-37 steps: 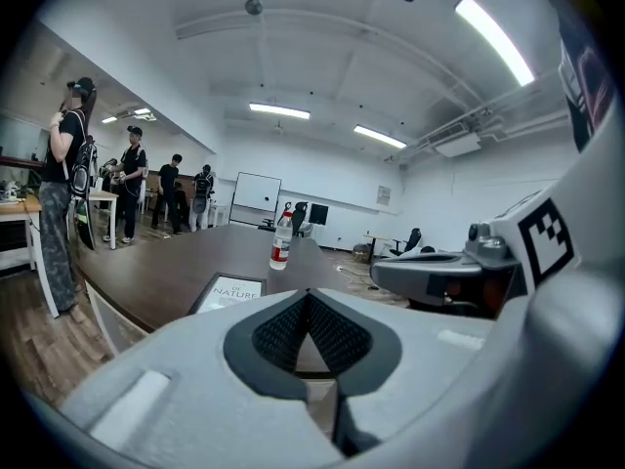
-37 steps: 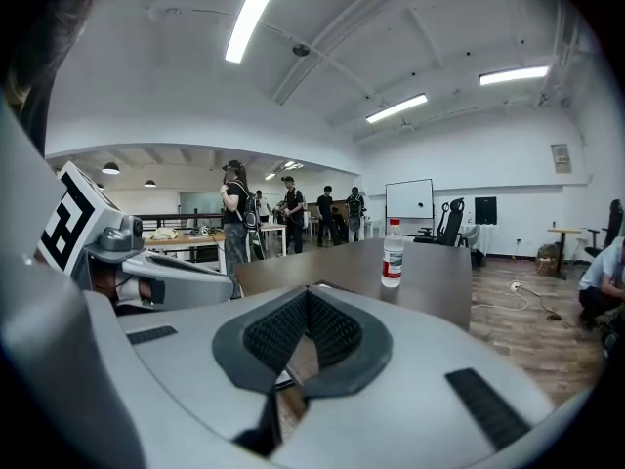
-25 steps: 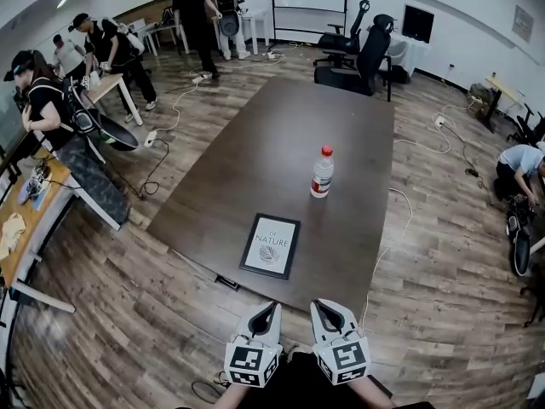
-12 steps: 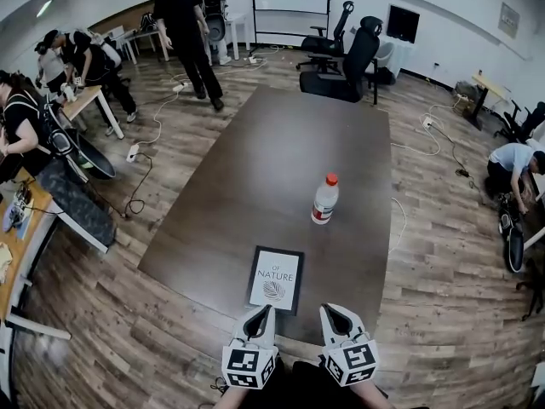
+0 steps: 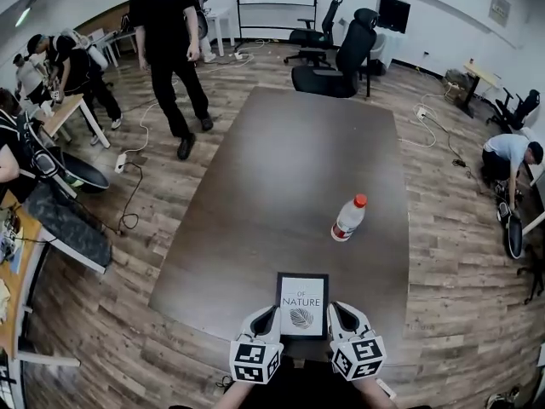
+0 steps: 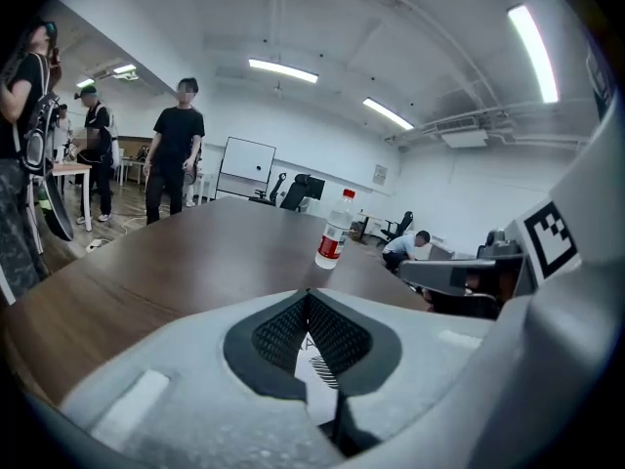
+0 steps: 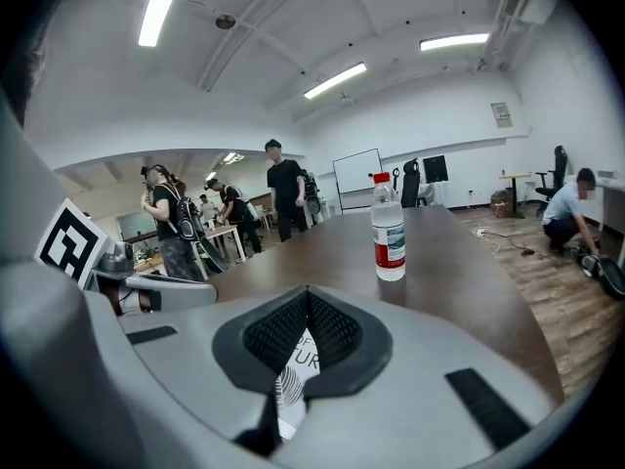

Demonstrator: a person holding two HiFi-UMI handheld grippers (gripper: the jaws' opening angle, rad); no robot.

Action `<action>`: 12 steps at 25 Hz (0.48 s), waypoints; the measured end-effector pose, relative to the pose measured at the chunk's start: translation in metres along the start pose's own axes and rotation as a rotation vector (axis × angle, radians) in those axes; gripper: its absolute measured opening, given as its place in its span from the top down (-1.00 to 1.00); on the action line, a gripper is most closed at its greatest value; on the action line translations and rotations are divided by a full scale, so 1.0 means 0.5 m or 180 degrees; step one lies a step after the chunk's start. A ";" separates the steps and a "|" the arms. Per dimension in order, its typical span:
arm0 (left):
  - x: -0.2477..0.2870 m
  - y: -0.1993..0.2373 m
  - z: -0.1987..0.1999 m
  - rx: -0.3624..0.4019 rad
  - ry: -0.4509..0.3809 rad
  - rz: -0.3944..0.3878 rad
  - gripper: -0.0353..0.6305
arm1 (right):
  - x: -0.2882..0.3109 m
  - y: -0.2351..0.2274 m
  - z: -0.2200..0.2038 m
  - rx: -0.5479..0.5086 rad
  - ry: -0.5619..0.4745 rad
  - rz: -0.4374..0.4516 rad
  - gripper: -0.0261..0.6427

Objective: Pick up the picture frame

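The picture frame (image 5: 302, 304), black-edged with a white leaf print, lies flat at the near edge of the dark brown table (image 5: 281, 186). My left gripper (image 5: 266, 319) is shut and empty, just off the frame's near left corner. On the other side my right gripper (image 5: 340, 316) is shut and empty too, by the near right corner. In the left gripper view the closed jaws (image 6: 308, 297) point over the frame (image 6: 312, 362), whose print shows below the pads. The right gripper view shows the same: jaws (image 7: 307, 295) closed above the print (image 7: 293, 379).
A plastic water bottle (image 5: 348, 218) with a red cap stands on the table beyond the frame, to the right. A person in black (image 5: 166, 49) walks by the table's left side. Office chairs (image 5: 341, 54) stand at the far end. Another person (image 5: 509, 154) crouches at the right.
Both grippers have come forward over the table's near edge and now flank the frame's near end. The person in black has walked nearer along the table's left side.
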State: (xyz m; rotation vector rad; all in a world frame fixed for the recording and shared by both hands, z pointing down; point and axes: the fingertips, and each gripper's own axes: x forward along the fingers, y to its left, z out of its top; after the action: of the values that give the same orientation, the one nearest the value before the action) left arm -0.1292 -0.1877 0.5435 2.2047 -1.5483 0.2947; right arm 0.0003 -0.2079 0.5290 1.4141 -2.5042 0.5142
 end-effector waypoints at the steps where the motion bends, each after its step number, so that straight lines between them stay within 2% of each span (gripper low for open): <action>1: 0.007 0.017 0.001 0.0021 0.0042 -0.0023 0.87 | 0.014 0.002 0.000 0.0014 0.0014 -0.0059 0.90; 6: 0.043 0.081 0.002 0.0158 0.0228 -0.0120 0.87 | 0.055 -0.005 -0.015 0.0115 0.0155 -0.0380 0.89; 10: 0.067 0.098 -0.017 0.0150 0.0425 -0.0189 0.87 | 0.062 -0.012 -0.036 0.0155 0.0308 -0.0548 0.76; 12: 0.081 0.104 -0.029 0.0115 0.0543 -0.0239 0.74 | 0.071 -0.016 -0.043 0.0189 0.0345 -0.0587 0.70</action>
State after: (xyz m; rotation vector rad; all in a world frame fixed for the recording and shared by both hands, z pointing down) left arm -0.1622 -0.2299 0.5841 2.1964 -1.3766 0.4779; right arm -0.0107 -0.2310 0.5627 1.5748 -2.2647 0.6153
